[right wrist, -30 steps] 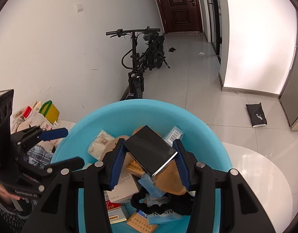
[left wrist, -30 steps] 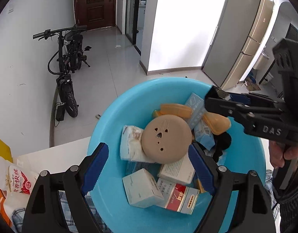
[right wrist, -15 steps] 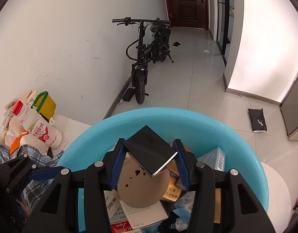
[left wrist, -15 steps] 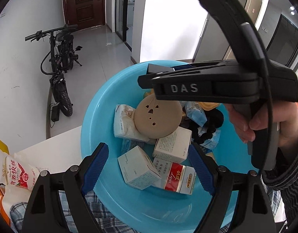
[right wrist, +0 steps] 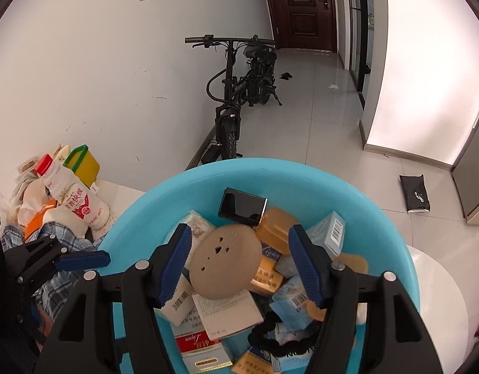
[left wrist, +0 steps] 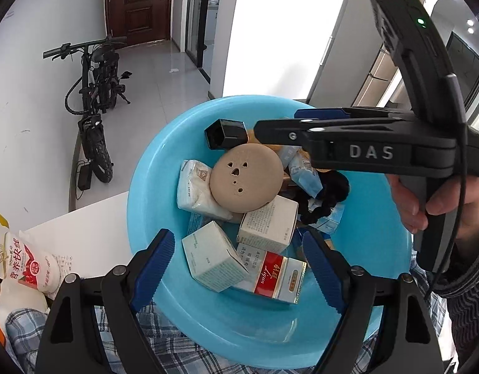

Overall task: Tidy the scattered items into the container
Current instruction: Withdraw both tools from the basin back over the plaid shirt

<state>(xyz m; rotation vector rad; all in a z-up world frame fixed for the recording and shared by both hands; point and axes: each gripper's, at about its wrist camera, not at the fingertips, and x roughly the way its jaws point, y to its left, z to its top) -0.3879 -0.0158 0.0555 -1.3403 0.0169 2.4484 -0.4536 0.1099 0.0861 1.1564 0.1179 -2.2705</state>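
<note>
- The blue basin (right wrist: 301, 177) sits on the white tabletop (left wrist: 93, 215), filled with small packets and boxes.
- The black box (right wrist: 242, 207) lies at the far side of the basin, just beyond the tan round disc (right wrist: 225, 261); it touches neither tool.
- The right tool (right wrist: 239, 261) hovers over the basin; its jaws have just been opening and now stand released, with only the heap below showing between them.
- In the left wrist view the right tool (left wrist: 270, 124) reaches in from the right, its tips beside the black box (left wrist: 226, 134).
- The left tool (left wrist: 239, 268) is spread wide and empty above the near rim of the basin (left wrist: 146, 187), over a white carton (left wrist: 213, 260) and a red-and-white pack (left wrist: 275, 277).
- A black hair tie (right wrist: 280, 341) lies near the right side of the heap.
- A milk bottle (right wrist: 72, 201), a yellow container (right wrist: 83, 165) and a plaid cloth (right wrist: 61, 240) lie on the tabletop to the left of the basin.
</note>
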